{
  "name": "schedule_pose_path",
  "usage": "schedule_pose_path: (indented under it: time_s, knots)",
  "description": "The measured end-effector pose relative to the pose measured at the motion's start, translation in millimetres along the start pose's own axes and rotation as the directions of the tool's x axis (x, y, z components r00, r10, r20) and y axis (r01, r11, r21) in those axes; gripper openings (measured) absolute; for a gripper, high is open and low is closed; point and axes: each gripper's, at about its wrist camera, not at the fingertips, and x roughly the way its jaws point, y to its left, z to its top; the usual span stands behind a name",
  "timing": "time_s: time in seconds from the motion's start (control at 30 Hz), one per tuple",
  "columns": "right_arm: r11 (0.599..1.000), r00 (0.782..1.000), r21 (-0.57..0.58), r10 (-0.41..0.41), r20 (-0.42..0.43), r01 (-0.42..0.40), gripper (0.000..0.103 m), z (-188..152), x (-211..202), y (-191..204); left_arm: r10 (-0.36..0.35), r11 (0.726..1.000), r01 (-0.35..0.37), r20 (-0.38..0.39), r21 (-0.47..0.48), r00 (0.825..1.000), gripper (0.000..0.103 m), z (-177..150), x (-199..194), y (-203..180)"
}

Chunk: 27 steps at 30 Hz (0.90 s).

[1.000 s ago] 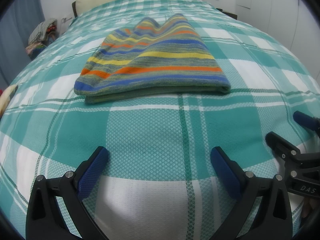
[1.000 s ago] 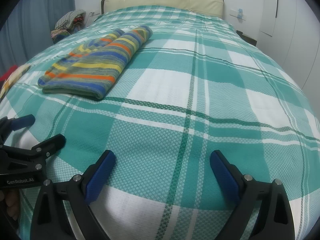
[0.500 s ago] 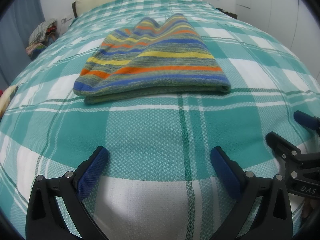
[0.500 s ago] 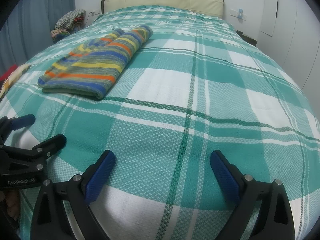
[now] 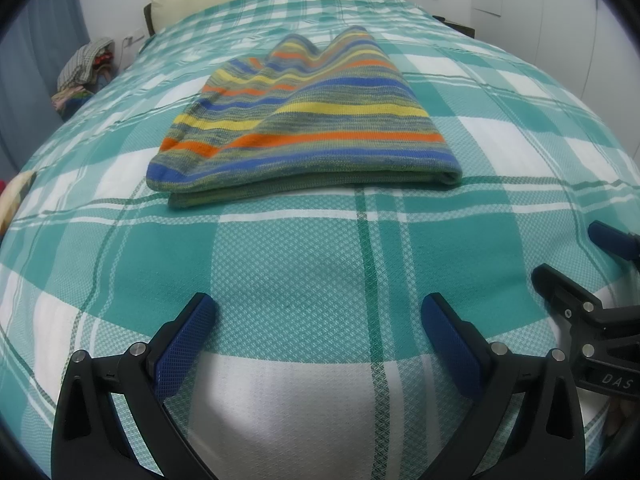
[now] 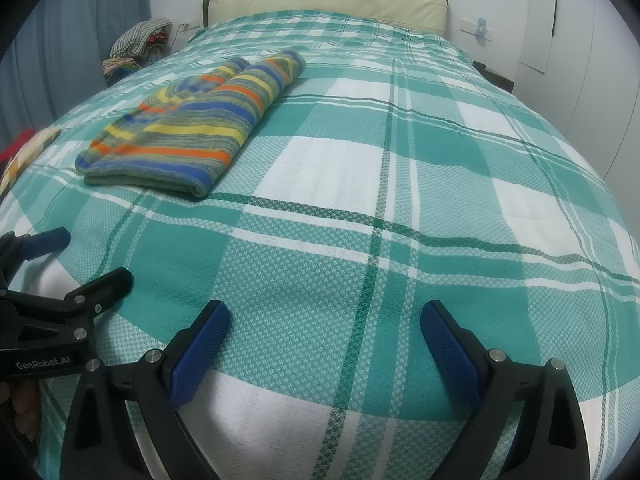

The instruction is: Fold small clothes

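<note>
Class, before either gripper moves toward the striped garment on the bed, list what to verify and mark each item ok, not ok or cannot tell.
1. Left gripper open, holding nothing: ok.
2. Right gripper open, holding nothing: ok.
3. Striped garment lies on the bedspread, apart from both grippers: ok.
4. Bedspread between grippers and garment unobstructed: ok.
5. Garment fully folded: cannot tell; layers show at its near edge.

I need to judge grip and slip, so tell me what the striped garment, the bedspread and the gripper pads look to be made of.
Striped garment: seemingly a soft matte knit; fine ribbing shows along the stripes. Bedspread: a woven fabric, perhaps cotton, matte, with a small diamond texture in its checks. Left gripper pads: blue, likely rubber or plastic, with a fine mesh-like pattern.
</note>
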Motion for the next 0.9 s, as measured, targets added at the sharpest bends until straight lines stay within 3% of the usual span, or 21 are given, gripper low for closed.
schedule_pose_path:
  time_s: [0.17, 0.27, 0.47, 0.57, 0.7, 0.83, 0.9]
  knots:
    - [1.000, 1.000, 0.000, 0.000, 0.000, 0.000, 0.097, 0.0, 0.0, 0.0, -0.012, 1.000, 0.012, -0.006, -0.008, 1.000, 0.103, 1.0, 0.4, 1.5]
    - [1.000, 1.000, 0.001, 0.003, -0.001, -0.003, 0.097, 0.1, -0.2, 0.0, -0.060, 0.998, 0.059, -0.036, -0.033, 0.998, 0.101, 6.7, -3.7, 10.4]
    - [0.998, 0.998, 0.030, 0.058, -0.005, -0.058, 0.097, 11.0, -9.9, -7.9, -0.125, 0.983, 0.126, 0.017, -0.131, 0.992, 0.101, 61.1, -19.3, 72.7]
    - [0.983, 0.985, 0.064, 0.169, 0.030, -0.171, 0.097, 42.5, -10.4, -11.4, -0.191, 0.978, 0.188, -0.025, -0.093, 0.981, 0.101, 113.9, 13.5, 100.3]
    - [0.924, 0.932, 0.119, 0.357, 0.064, -0.362, 0.093, 99.3, 12.7, -10.7, -0.173, 0.982, 0.164, -0.091, -0.097, 0.981, 0.100, 165.3, 74.0, 126.7]
    - [0.912, 0.919, 0.115, 0.391, 0.049, -0.394, 0.086, 157.8, 53.8, 1.8, -0.158, 0.983, 0.144, -0.131, -0.113, 0.979, 0.098, 194.3, 118.2, 135.3]
    - [0.903, 0.911, 0.123, 0.410, 0.039, -0.412, 0.085, 175.6, 71.3, 7.3, -0.128, 0.989, 0.117, -0.139, -0.089, 0.982, 0.079, 198.3, 133.3, 132.7]
